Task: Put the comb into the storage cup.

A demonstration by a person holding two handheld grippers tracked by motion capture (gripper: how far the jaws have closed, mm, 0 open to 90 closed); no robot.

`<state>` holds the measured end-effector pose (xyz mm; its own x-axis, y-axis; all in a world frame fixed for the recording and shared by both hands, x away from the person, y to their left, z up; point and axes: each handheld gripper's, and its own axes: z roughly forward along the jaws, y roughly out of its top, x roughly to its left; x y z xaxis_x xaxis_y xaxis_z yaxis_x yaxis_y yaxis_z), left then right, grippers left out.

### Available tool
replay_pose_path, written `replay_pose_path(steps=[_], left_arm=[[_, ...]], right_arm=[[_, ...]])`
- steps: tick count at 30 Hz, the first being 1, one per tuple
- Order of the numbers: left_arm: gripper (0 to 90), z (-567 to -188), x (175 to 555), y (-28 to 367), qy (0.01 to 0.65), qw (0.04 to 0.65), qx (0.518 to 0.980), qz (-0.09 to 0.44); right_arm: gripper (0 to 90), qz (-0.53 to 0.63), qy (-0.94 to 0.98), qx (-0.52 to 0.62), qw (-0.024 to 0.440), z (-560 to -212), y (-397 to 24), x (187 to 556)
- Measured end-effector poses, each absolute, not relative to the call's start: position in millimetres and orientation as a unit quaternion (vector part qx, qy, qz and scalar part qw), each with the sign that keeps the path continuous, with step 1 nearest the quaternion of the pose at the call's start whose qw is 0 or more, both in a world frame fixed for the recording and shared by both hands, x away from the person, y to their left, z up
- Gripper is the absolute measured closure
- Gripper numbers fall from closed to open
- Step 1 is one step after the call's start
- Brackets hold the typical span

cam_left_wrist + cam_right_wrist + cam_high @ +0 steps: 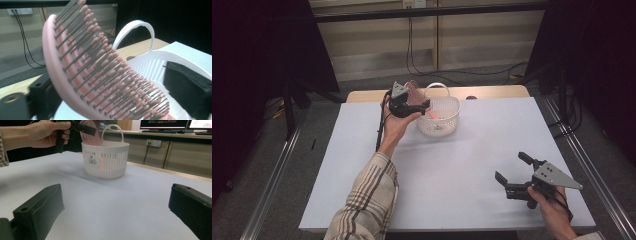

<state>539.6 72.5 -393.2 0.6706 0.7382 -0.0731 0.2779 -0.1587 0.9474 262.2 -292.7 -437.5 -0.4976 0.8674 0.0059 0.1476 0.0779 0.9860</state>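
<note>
Over the white basket (439, 116), my left gripper (416, 106) with the pink hairbrush (414, 92).
Jaws apart, brush between them, leaning into the basket; the left gripper view shows its bristles (105, 67) up close. My right gripper (512, 168) rests wide, nothing held, low over the table (452, 170), wrist level.

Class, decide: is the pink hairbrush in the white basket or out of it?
Partly in: the hairbrush leans on the basket rim, handle inside, bristled head above.

Left gripper (412, 106): over the white basket's (451, 118) rim, pink hairbrush (416, 91) between its jaws.
Right gripper (513, 172): jaws apart, empty, well clear of the basket.
</note>
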Motion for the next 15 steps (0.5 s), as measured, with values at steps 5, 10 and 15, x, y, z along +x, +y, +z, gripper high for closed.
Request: replay_pose_path(steps=[5, 10, 15], left_arm=[[2.7, -391.9, 538.0, 75.2, 0.342, 0.549, 0.733, 0.21], [2.0, -390.5, 536.6, 78.9, 0.333, 0.546, 0.737, 0.219], [1.9, -389.7, 535.5, 86.7, 0.344, 0.552, 0.727, 0.219]], right_arm=[[0.0, 0.56, 0.658, 0.386, 0.324, -437.1, -293.4, 262.5], [0.0, 0.559, 0.658, 0.387, 0.323, -437.0, -293.3, 262.4], [0.0, 0.558, 0.66, 0.385, 0.324, -437.4, -293.4, 262.8]])
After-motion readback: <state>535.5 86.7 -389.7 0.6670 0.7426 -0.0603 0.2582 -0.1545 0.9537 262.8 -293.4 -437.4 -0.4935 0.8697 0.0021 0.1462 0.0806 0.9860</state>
